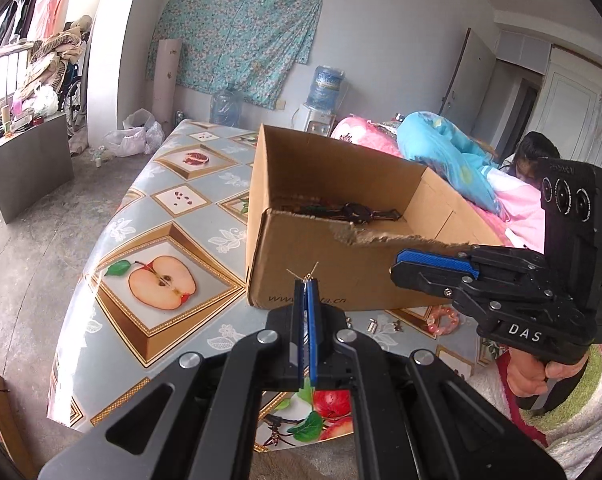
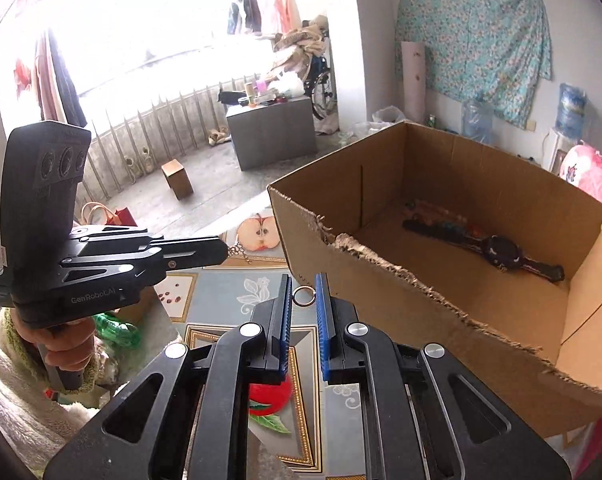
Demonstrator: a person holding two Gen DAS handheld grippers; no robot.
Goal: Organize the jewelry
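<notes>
A person working two handheld grippers sorts jewelry into a torn cardboard box (image 2: 441, 292) set on a surface (image 1: 169, 200) covered in a fruit-print cloth. The left gripper (image 1: 305, 284) is clenched on a tiny metal piece (image 1: 307, 276), apparently an earring or clasp, whose thin wire ends splay out just past the tips of its blue-padded fingers (image 1: 312, 320); it hangs in front of the box's near wall, not yet over the opening. The right gripper (image 2: 304, 296) carries a small metal ring (image 2: 304, 295) at its tips, its fingers parted only as far as the ring's width, so the hold looks like a light pinch across the hoop, poised just beside the box's ragged near edge. Inside the box a dark wristwatch (image 2: 503, 252) lies flat beside a beaded strand (image 2: 433, 210). A pink beaded bracelet (image 1: 445, 318) and a few small metal bits (image 1: 375, 325) wait on the surface near the box's base. Both carried pieces appear feather-light, stiff and slippery, easy to flick away or bend; each seems best taken across its widest part with gentle pressure and released low inside the box.
</notes>
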